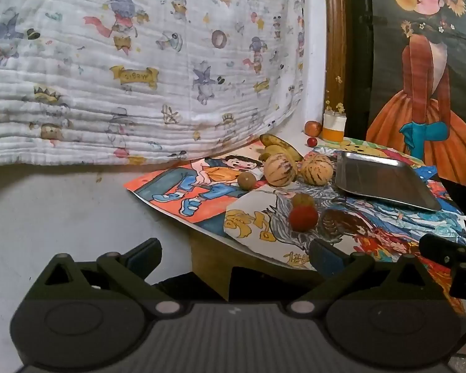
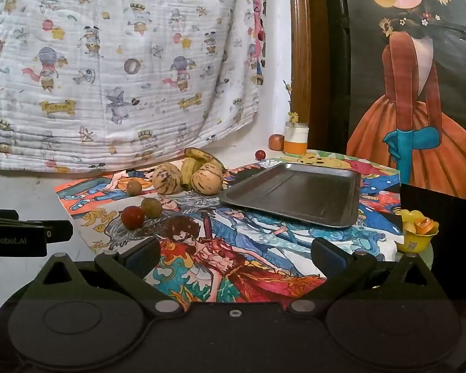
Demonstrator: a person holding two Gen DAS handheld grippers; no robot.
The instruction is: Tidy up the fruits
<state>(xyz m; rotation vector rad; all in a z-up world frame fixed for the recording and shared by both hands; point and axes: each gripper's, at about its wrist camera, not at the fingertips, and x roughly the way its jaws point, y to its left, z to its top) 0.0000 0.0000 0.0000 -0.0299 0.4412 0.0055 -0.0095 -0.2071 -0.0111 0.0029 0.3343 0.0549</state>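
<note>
A steel tray (image 2: pixel 295 195) (image 1: pixel 385 183) lies bare on the picture-covered table. Left of it sit two striped melons (image 2: pixel 167 178) (image 2: pixel 207 178) (image 1: pixel 279 169) (image 1: pixel 317 168), bananas (image 2: pixel 198 158) (image 1: pixel 278 144), a brown fruit (image 2: pixel 134 187) (image 1: pixel 246 180), and nearer, a red fruit (image 2: pixel 133 216) (image 1: pixel 303 217) beside another brown one (image 2: pixel 151 207) (image 1: pixel 303 199). A small red fruit (image 2: pixel 260 154) (image 1: pixel 311 141) and an apple (image 2: pixel 276 142) (image 1: pixel 313 128) sit at the back. My left gripper (image 1: pixel 234 256) and right gripper (image 2: pixel 234 255) are both open, empty, at the table's near edge.
A white and orange jar (image 2: pixel 296 139) (image 1: pixel 334 126) with flowers stands at the back by the wall. A yellow bowl (image 2: pixel 418 231) sits off the table's right edge. A printed cloth (image 2: pixel 108 62) hangs behind. The left gripper's body (image 2: pixel 15 233) shows at the right view's left edge.
</note>
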